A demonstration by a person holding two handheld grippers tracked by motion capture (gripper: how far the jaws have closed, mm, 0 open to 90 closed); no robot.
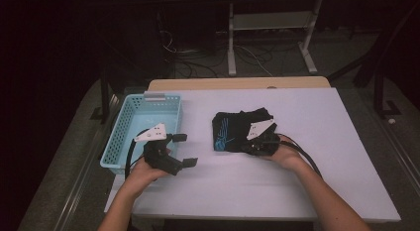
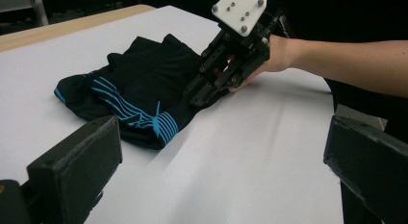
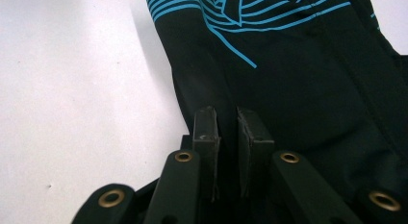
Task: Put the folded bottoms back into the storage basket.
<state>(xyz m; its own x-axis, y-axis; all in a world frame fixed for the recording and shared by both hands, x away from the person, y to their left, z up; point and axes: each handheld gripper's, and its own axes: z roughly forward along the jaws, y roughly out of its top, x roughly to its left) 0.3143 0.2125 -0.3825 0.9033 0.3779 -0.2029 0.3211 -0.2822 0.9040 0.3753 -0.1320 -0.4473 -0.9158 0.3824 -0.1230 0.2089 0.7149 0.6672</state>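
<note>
Right gripper (image 3: 226, 137) sits low at the near edge of the black garment (image 1: 237, 129), jaws pinched together on a fold of its cloth, likely a grip for lifting. The garment lies crumpled mid-table on the white tabletop (image 1: 307, 156), right of the light blue basket (image 1: 130, 123). Fabric is soft, matte, stretchy-looking knit with thin turquoise stripes. Left gripper (image 1: 182, 149) hovers beside the basket, jaws wide apart, holding nothing, probably waiting. Basket is rigid plastic lattice, rectangular.
</note>
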